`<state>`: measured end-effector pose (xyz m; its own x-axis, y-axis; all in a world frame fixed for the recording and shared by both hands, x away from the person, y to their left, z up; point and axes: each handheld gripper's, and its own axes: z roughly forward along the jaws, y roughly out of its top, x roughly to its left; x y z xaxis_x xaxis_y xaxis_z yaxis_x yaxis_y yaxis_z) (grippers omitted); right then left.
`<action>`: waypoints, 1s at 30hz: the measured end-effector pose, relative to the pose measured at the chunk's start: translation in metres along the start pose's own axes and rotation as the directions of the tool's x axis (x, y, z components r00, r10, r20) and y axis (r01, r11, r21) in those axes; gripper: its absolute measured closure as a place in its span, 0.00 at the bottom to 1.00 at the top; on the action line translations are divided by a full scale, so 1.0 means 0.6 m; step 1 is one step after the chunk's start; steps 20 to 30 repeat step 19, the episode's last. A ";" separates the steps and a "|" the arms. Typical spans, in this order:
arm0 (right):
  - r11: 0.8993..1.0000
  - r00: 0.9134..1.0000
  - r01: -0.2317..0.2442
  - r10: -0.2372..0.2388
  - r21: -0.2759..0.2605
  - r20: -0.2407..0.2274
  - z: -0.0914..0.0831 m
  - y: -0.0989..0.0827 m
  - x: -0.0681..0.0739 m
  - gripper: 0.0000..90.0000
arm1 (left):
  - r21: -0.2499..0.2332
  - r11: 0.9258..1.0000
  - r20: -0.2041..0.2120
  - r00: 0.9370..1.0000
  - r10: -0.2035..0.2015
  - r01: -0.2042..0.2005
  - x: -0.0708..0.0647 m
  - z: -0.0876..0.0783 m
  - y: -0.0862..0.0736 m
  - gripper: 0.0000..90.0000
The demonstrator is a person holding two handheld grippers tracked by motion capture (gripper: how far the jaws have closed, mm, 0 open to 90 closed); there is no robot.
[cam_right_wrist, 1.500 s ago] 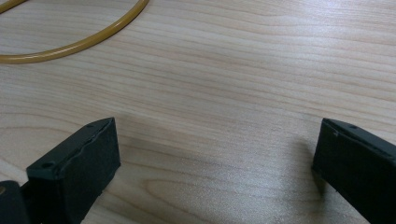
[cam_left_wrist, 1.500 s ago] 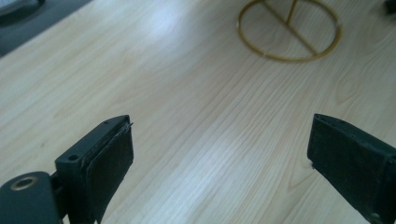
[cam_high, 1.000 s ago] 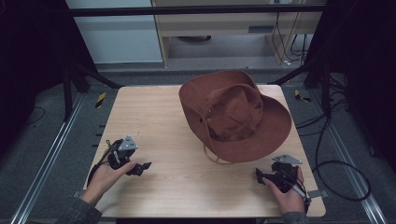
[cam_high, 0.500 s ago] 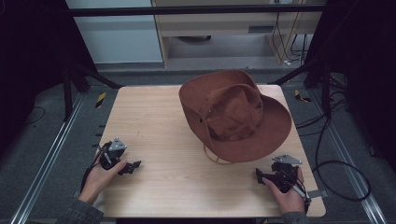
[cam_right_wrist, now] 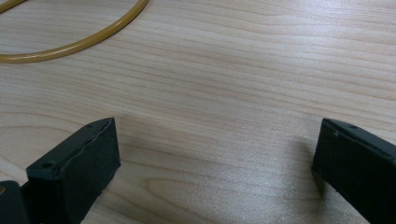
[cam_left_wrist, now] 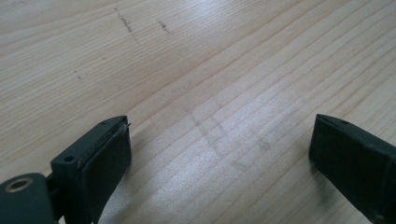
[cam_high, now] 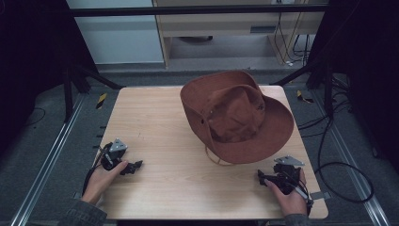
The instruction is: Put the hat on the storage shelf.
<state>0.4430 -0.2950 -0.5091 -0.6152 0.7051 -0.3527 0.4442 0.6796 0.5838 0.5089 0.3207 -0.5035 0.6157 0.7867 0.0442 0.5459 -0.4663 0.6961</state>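
Both grippers, left (cam_high: 134,165) and right (cam_high: 261,177), rest with jaws wide, near the brown hat (cam_high: 235,115).

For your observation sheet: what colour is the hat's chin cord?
Yellowish tan; the chin cord shows best in the right gripper view.

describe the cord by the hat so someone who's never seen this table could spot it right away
On the wooden table lies a brown wide-brimmed hat. From under its near brim a thin tan chin cord loops onto the bare wood, ahead of the right gripper. It is the one slim, pale curved line there.
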 end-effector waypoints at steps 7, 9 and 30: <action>1.000 1.000 0.000 0.000 0.000 0.000 0.000 0.000 0.000 0.01 | -0.016 1.000 0.009 1.000 -0.013 0.013 0.001 0.004 -0.005 0.02; 1.000 1.000 0.000 0.000 0.000 0.000 0.000 0.000 0.000 0.01 | -0.021 1.000 0.009 1.000 -0.016 0.016 0.000 0.004 -0.006 0.01; 1.000 1.000 0.000 0.000 0.000 0.000 0.000 0.000 0.000 0.01 | -0.020 1.000 0.005 1.000 -0.020 0.020 -0.001 0.002 -0.008 0.01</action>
